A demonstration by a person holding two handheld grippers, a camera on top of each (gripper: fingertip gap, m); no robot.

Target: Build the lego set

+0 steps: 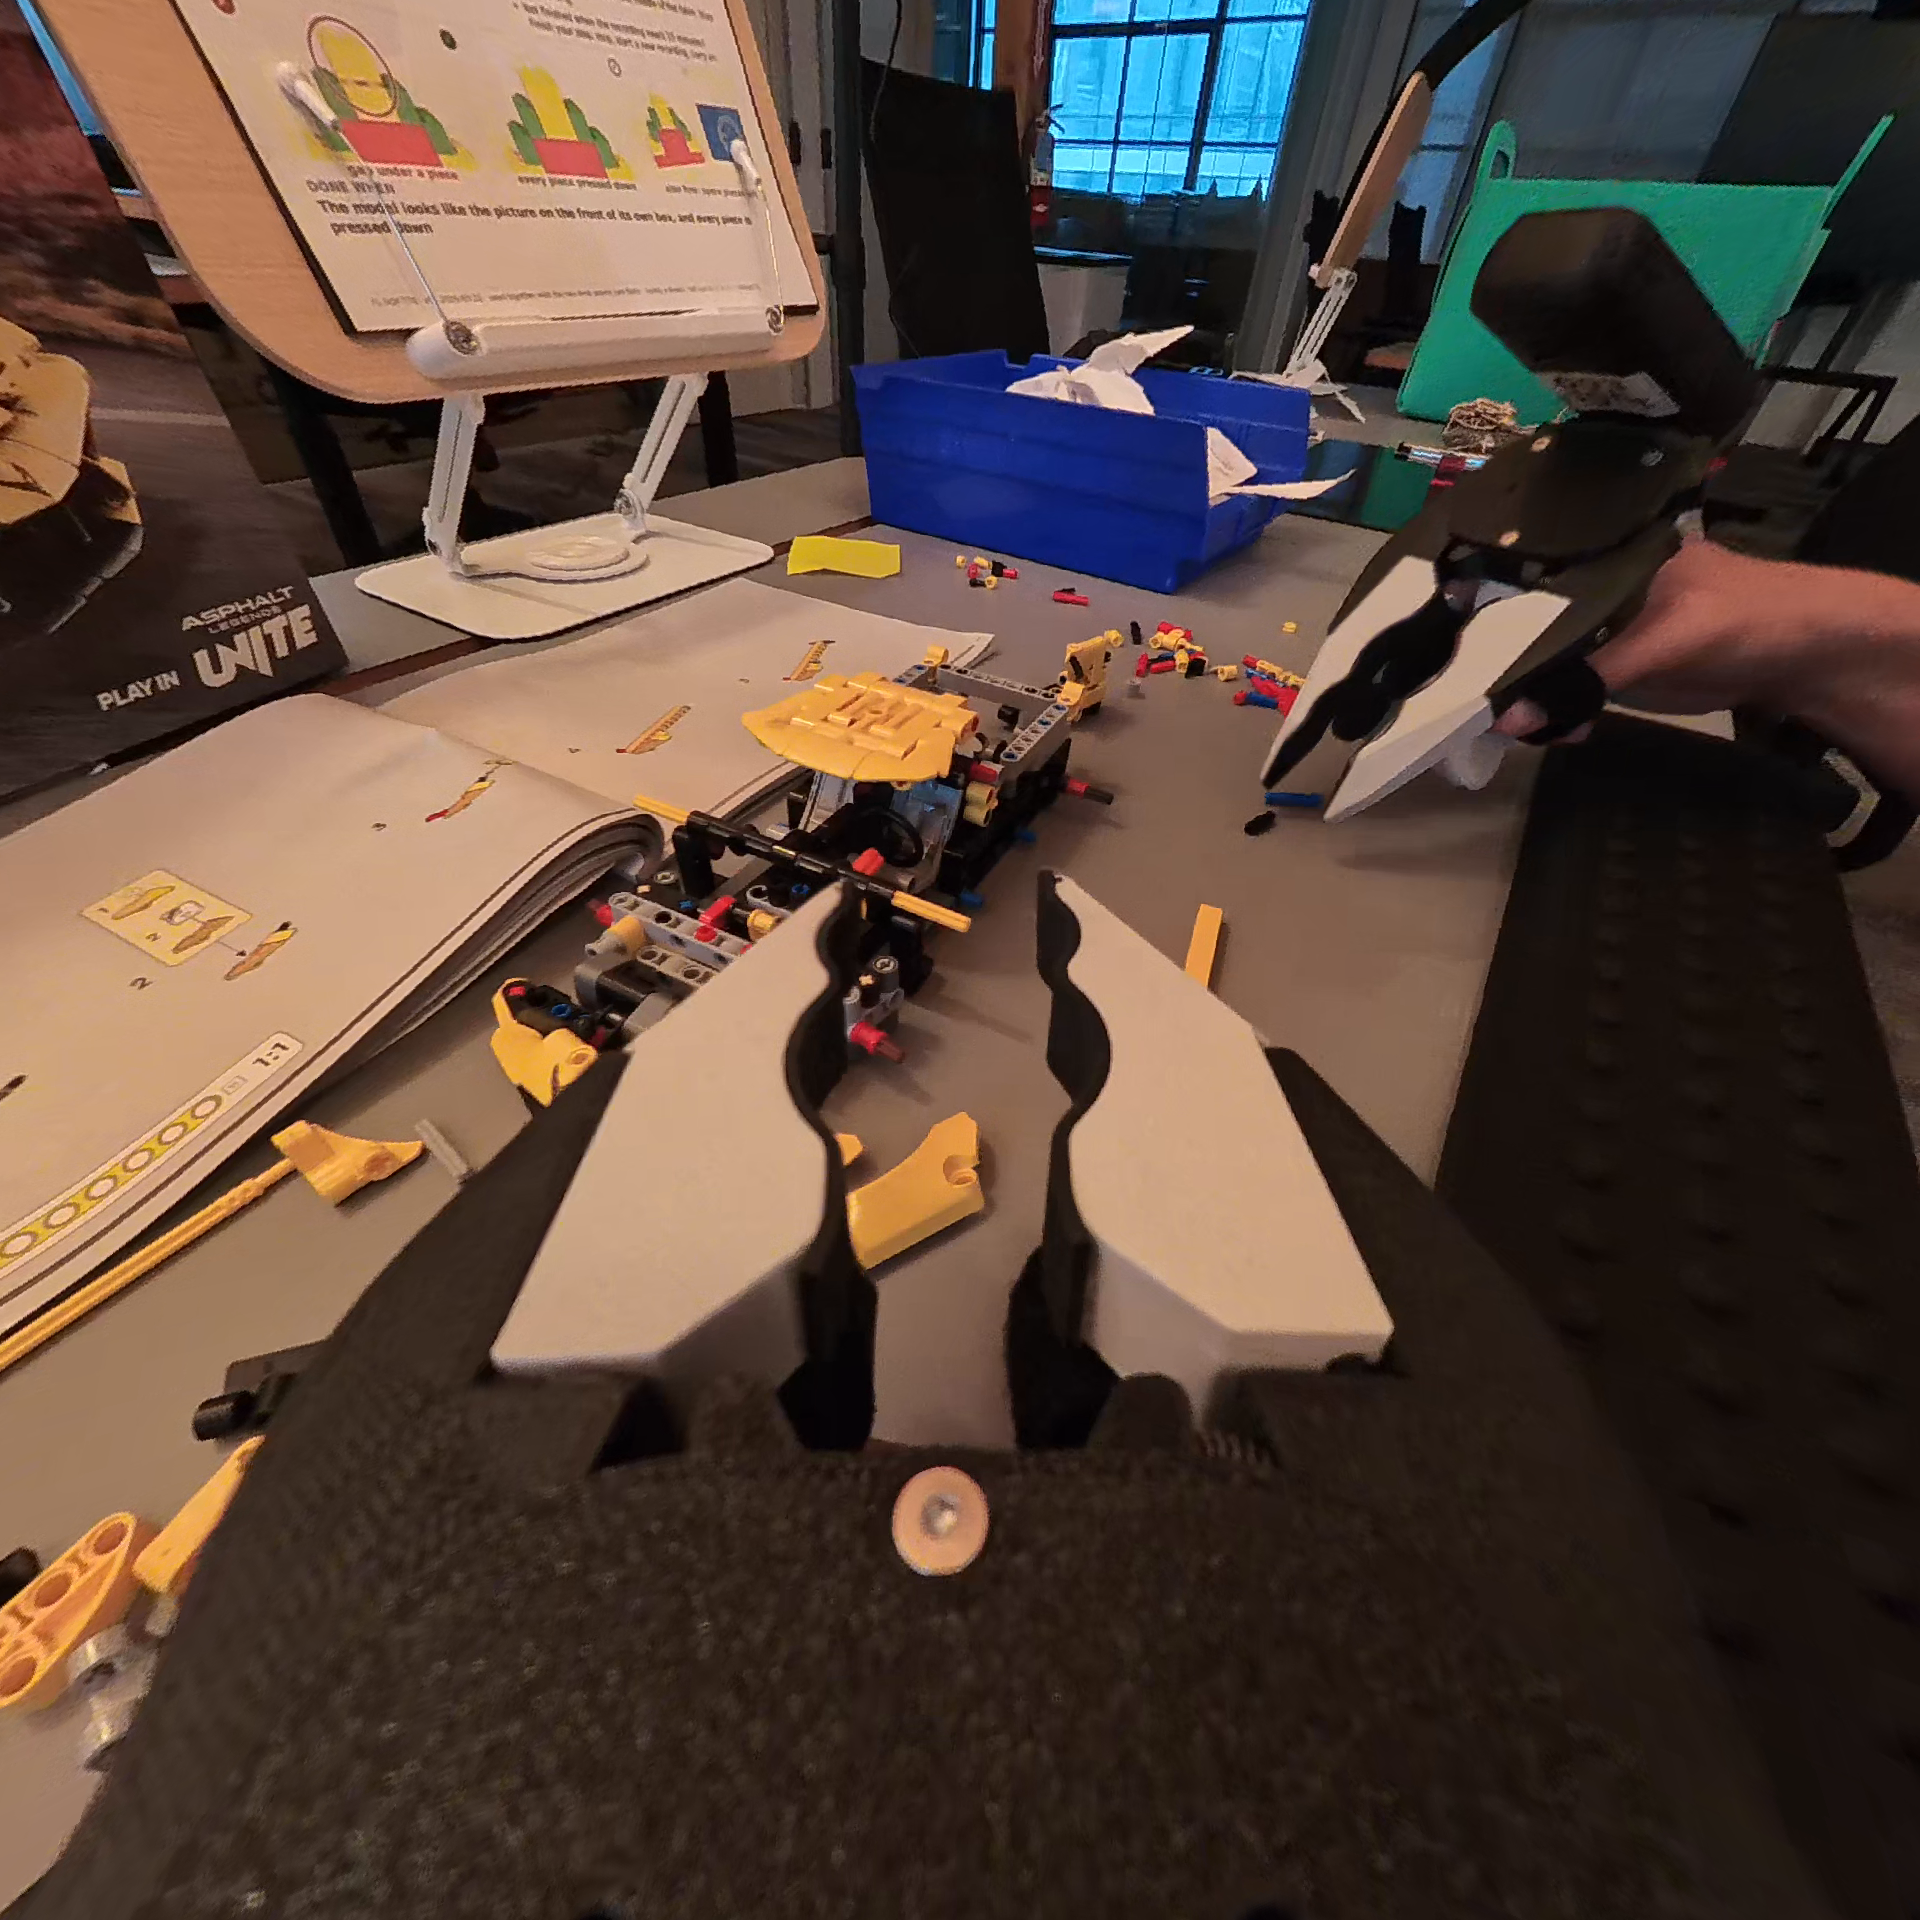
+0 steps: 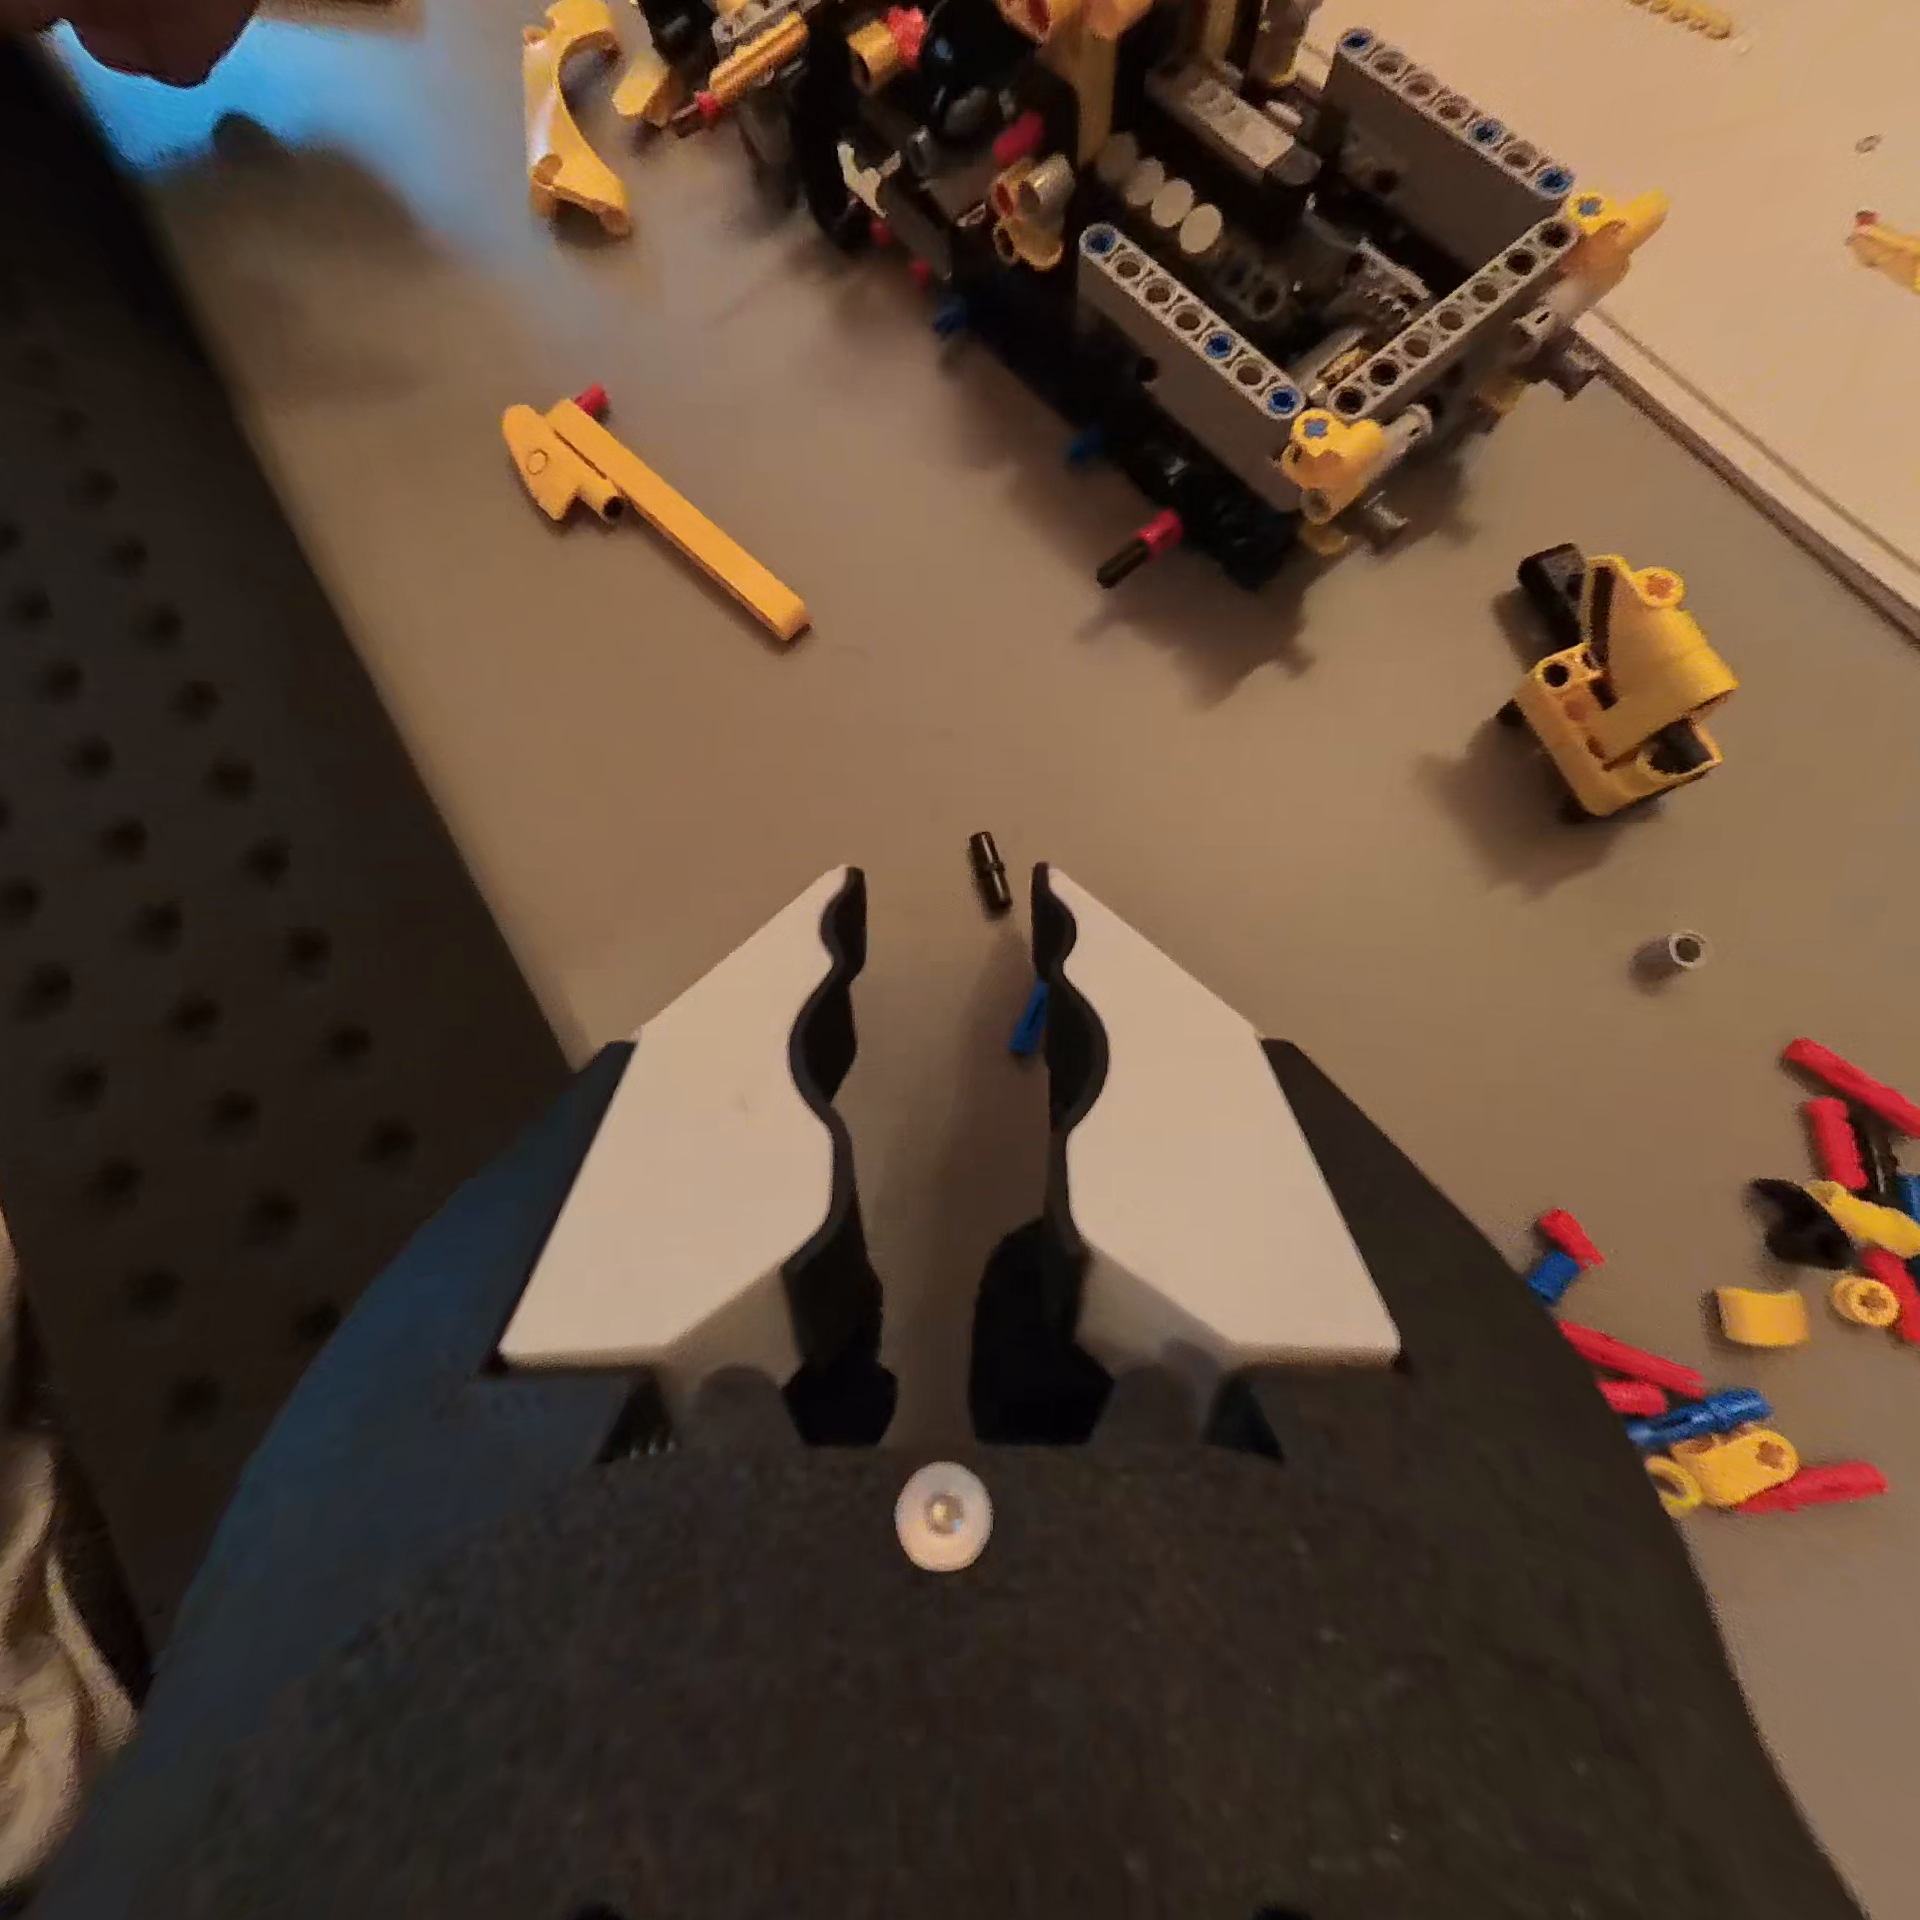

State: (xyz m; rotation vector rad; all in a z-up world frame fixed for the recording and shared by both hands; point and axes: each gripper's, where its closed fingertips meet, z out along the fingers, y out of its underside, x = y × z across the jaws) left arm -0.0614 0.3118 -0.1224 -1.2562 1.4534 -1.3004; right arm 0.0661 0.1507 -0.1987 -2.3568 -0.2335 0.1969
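the right gripper point(image 2: 948, 883) hangs low over the grey table point(image 2: 935, 707), jaws parted and empty, a small black pin point(image 2: 989, 871) lying just past its tips, a blue pin point(image 2: 1029, 1018) between them; the pin looks light, stiff and apt to roll, so pinch its middle; the left gripper point(image 1: 940, 894), also parted and empty, hovers near the half-built car point(image 1: 883, 821)
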